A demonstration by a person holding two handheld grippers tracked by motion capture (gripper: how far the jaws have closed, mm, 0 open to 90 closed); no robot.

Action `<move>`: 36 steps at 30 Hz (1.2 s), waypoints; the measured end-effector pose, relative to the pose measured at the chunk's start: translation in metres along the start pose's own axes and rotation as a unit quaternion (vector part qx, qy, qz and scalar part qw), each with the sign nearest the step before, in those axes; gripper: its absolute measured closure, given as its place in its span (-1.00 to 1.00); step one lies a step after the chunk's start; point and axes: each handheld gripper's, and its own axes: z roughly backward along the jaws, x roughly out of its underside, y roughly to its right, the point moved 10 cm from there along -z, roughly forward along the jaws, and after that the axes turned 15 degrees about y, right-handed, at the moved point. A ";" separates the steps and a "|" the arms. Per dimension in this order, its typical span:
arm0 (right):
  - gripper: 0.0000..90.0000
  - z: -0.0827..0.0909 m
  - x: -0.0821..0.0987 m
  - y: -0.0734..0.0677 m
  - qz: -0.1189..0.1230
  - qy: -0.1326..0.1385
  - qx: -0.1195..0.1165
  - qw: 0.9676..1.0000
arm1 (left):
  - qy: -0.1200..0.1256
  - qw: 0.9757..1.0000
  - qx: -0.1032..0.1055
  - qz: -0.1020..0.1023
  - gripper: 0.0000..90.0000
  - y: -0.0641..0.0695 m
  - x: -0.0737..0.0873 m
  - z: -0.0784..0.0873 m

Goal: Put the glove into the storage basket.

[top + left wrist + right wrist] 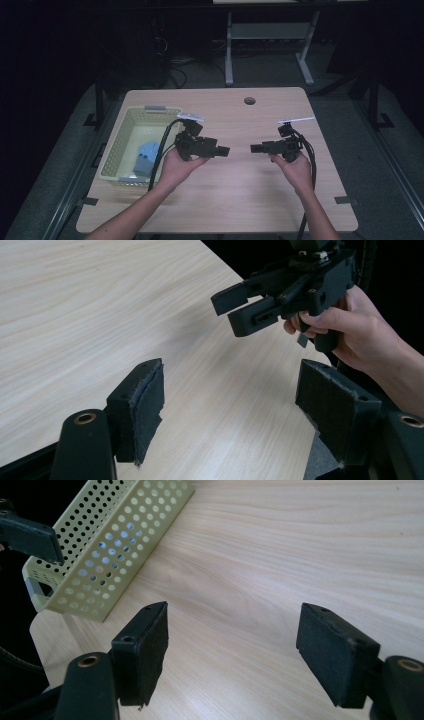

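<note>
- High view showed the wooden table (235, 200) as the largest thing, pale-grained, with a small round hole (249, 100) near its far edge.
- On the table's left side sat a pale yellow perforated basket (116, 145) — the right gripper view caught its holed wall (107, 545) from close by.
- Inside the basket lay a light blue object (146, 157); its exact kind could not be told.
- The person's left hand (176, 167) held the left gripper (223, 150) above the table's middle, pointed toward the right one.
- The right hand (296, 167) held the right gripper (256, 148), pointed back at the left, the two tips near but apart.
- Left gripper view showed its own padded jaws spread wide with nothing between them — bare tabletop beyond, and the right gripper (232, 310) farther off.
- Right gripper view showed its jaws likewise spread wide over bare wood, holding nothing.
</note>
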 end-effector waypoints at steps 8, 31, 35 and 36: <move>-0.37 0.005 0.005 0.008 0.000 0.000 0.007 1.000 | -0.004 1.000 0.007 -0.005 -0.40 0.007 0.010 -0.010; -0.37 0.025 0.035 0.034 -0.012 -0.010 0.026 1.000 | -0.005 0.999 0.026 -0.022 -0.40 0.019 0.044 -0.024; -0.38 0.028 0.039 0.037 -0.010 -0.009 0.027 1.000 | -0.008 0.999 0.030 -0.026 -0.40 0.021 0.051 -0.025; -0.38 0.029 0.041 0.037 -0.010 -0.012 0.029 0.999 | -0.008 0.999 0.030 -0.028 -0.40 0.020 0.053 -0.024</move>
